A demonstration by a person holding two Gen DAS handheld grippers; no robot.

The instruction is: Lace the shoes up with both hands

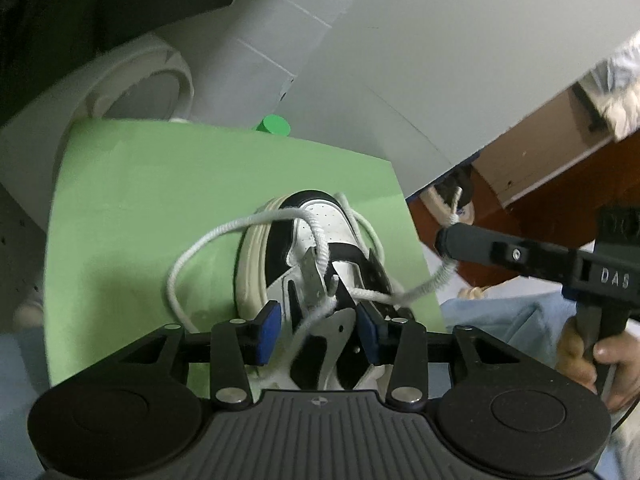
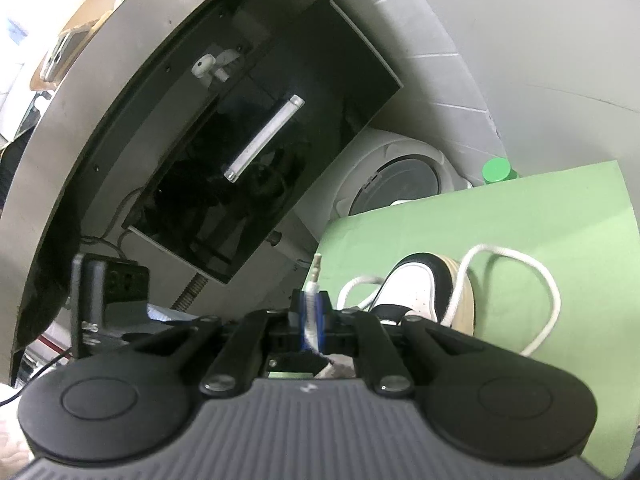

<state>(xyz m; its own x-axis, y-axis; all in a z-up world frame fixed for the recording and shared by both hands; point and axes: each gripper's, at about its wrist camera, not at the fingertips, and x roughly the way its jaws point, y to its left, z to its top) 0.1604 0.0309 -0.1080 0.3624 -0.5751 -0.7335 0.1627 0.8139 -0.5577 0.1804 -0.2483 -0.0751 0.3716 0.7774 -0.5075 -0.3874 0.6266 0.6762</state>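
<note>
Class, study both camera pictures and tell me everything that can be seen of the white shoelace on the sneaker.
The white braided cord shoelace looks like woven cotton. It threads through the black-and-white sneaker lying on the green mat. One slack length loops out over the mat and the cream sole. The other runs off to the right gripper, whose blue pads are shut on it just below its clear plastic tip. A strand also lies between the open left gripper pads, untouched.

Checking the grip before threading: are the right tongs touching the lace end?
Touching. The right wrist view shows the right tongs shut on the lace end, its tip poking out above the blue pads.
</note>
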